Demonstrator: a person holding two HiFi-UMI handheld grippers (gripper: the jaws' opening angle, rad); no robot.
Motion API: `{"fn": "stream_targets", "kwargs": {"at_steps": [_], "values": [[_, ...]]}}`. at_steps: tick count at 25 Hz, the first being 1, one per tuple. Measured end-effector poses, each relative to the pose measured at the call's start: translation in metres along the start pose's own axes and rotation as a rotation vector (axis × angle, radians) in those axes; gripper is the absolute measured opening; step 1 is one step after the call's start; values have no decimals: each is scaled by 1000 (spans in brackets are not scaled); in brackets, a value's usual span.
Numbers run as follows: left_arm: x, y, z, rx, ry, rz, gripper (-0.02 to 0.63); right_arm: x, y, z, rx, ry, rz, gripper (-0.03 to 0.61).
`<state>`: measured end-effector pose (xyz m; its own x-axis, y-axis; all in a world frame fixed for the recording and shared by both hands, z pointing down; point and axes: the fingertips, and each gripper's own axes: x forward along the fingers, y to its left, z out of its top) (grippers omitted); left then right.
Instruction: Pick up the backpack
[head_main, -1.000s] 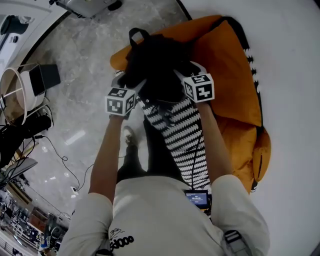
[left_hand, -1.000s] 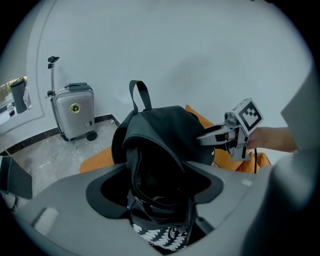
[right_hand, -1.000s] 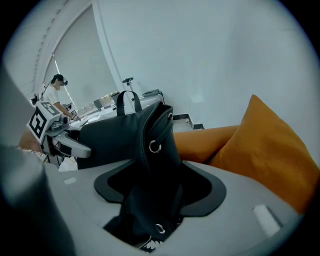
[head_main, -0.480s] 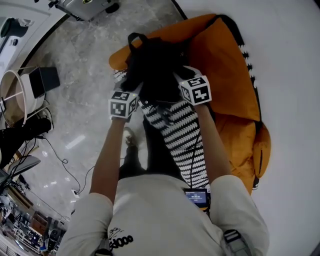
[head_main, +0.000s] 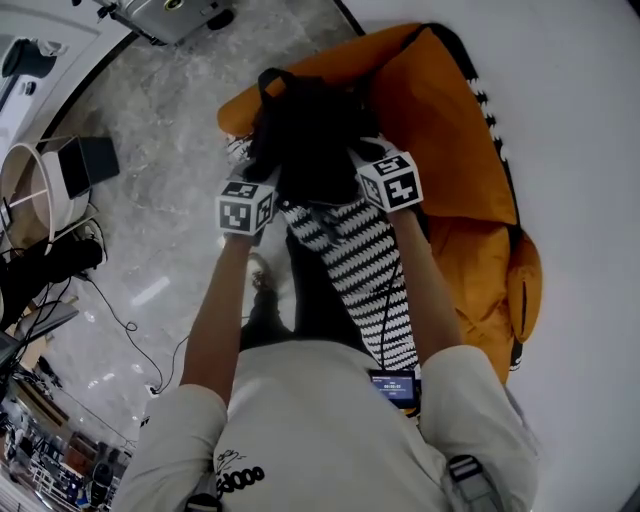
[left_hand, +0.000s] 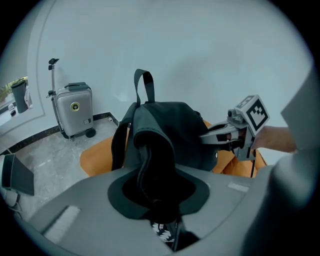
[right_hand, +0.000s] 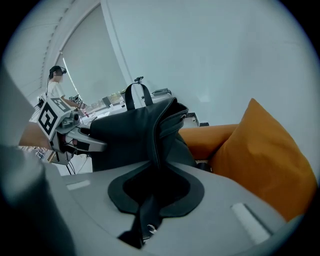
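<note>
The black backpack (head_main: 310, 130) stands on an orange beanbag (head_main: 455, 120), its top handle (head_main: 272, 78) pointing away from me. My left gripper (head_main: 264, 182) pinches its left side and my right gripper (head_main: 362, 160) its right side. Both pairs of jaws have just been closing, and black fabric fills the gap of each. In the left gripper view a fold of the backpack (left_hand: 160, 140) runs into the left gripper (left_hand: 157, 200). In the right gripper view a fold and a strap of the backpack (right_hand: 140, 135) pass through the right gripper (right_hand: 150, 197).
A silver suitcase (left_hand: 74, 109) stands on the marble floor beyond the beanbag. A round white frame (head_main: 25, 190), dark gear and cables (head_main: 120, 320) lie at the left. Black-and-white striped fabric (head_main: 365, 270) hangs under the backpack. Another person (right_hand: 55, 82) stands far off.
Both grippers have drawn a little closer together and toward me, and the backpack has bunched between them. The jaws have shut on its fabric.
</note>
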<state>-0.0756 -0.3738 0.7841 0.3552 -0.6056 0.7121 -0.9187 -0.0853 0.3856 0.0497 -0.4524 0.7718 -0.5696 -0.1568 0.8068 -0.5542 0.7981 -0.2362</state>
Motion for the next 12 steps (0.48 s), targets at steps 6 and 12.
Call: {"fn": "stream_targets", "kwargs": {"at_steps": [6, 12], "values": [[-28, -12, 8, 27, -33, -21, 58, -30, 15, -9, 81, -54, -36, 33], [-63, -26, 22, 69, -118, -51, 55, -63, 37, 0, 90, -153, -104, 32]]}}
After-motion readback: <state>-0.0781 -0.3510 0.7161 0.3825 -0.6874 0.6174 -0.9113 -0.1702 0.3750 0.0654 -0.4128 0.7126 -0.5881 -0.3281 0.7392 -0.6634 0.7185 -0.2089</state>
